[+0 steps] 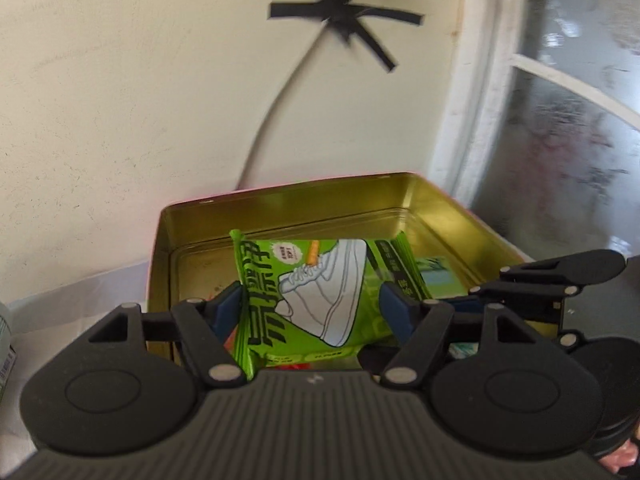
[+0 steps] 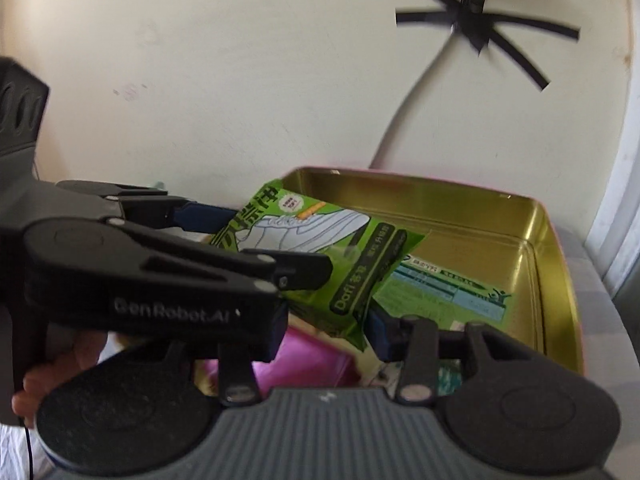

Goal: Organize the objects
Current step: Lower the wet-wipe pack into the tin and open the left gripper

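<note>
Left tool (image 1: 312,304) pinches the green packet (image 1: 320,296) by its edges, jaws partly closed on it, above the tin (image 1: 440,200); right tool (image 2: 324,316) grips its lower edge too; placing step; next, lower it into the tin onto the packets there, then release.

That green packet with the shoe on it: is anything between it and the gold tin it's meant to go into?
Nothing visible blocks it. The green packet, held in the left tool, hangs over the open gold tin; only flat packets lie on the bottom.

Left claw (image 1: 316,304) clamped; right claw (image 2: 324,324) state unclear.
</note>
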`<action>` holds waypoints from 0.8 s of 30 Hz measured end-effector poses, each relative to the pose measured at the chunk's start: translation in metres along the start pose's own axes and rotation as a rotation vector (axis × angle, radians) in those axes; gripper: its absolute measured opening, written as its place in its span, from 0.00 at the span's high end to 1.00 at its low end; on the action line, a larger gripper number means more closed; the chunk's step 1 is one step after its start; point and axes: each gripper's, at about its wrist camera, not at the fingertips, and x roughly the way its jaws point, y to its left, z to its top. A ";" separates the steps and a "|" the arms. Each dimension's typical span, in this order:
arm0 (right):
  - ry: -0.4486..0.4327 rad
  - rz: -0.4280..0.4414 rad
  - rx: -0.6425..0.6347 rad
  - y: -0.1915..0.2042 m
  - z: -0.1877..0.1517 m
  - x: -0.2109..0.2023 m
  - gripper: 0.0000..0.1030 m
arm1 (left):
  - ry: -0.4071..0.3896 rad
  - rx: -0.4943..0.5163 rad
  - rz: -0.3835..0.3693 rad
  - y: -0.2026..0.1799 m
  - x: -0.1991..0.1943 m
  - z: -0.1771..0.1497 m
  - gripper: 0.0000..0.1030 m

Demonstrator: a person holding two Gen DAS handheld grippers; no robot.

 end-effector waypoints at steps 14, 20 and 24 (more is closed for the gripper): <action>-0.010 -0.118 0.074 -0.011 0.000 0.017 0.52 | 0.049 -0.094 0.110 0.021 -0.007 -0.005 0.27; -0.149 -0.150 0.048 0.010 -0.042 -0.045 0.52 | -0.066 -0.027 0.149 -0.006 -0.071 -0.030 0.27; -0.244 -0.129 0.032 0.036 -0.075 -0.085 0.51 | -0.090 0.015 0.188 -0.012 -0.106 -0.054 0.27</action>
